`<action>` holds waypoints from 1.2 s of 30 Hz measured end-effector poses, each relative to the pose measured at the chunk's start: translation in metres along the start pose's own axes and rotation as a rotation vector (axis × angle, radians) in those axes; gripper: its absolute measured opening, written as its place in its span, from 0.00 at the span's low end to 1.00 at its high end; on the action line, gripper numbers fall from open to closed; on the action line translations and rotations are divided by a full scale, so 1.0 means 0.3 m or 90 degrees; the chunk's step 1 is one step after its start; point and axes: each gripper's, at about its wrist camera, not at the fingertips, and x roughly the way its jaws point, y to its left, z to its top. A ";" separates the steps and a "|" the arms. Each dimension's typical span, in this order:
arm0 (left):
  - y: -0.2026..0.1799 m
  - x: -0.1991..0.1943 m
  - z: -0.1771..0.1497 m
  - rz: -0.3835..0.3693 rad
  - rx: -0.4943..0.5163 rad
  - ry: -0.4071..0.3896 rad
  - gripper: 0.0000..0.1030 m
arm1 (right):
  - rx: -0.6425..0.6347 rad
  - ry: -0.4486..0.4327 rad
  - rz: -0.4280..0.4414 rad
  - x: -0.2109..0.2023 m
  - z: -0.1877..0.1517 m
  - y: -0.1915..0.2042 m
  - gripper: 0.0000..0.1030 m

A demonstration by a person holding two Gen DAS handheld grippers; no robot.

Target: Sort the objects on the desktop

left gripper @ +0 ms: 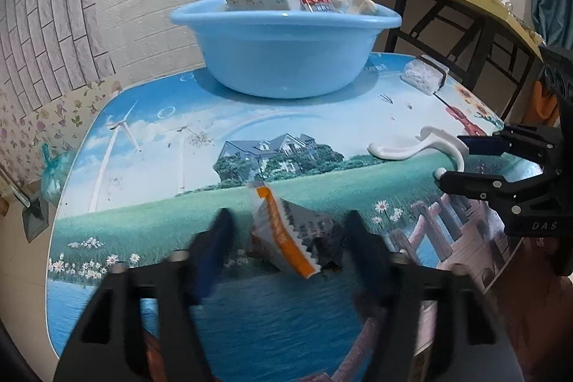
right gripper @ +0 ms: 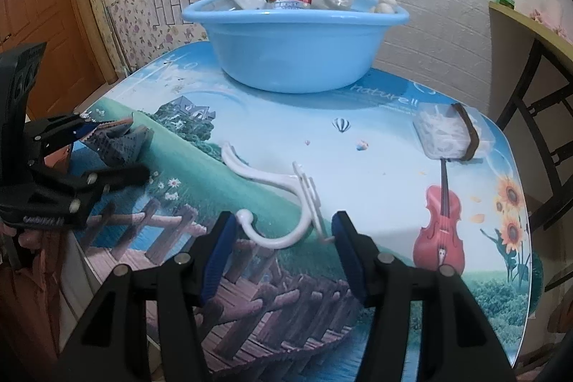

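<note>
Glossy blue plastic basin [left gripper: 286, 59], smooth-walled

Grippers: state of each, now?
Left gripper: open, orange packet between jaws.
Right gripper: straddles white hook; grip cannot be told.

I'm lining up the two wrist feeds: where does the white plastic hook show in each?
Left wrist: white hook at right of centre, on the table, its curl at the right gripper.
Right wrist: hook low centre, its curl between the open jaws.
Shared landmark: blue basin, top centre in both.
</note>
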 end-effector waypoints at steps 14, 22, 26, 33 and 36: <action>0.019 -0.026 0.016 -0.016 -0.015 -0.008 0.40 | 0.047 0.000 0.007 -0.018 0.014 -0.023 0.29; 0.028 -0.008 0.004 -0.015 -0.026 0.007 0.40 | 0.052 -0.013 -0.015 -0.008 0.045 -0.004 0.59; 0.030 -0.010 0.002 -0.015 -0.027 0.004 0.40 | 0.044 -0.005 -0.013 0.027 0.071 0.014 0.60; 0.038 0.002 0.008 -0.015 -0.024 -0.008 0.40 | 0.044 0.012 -0.026 0.088 0.089 0.021 0.60; 0.032 0.013 0.014 -0.007 -0.015 -0.014 0.42 | 0.035 0.006 -0.040 0.099 0.087 0.027 0.61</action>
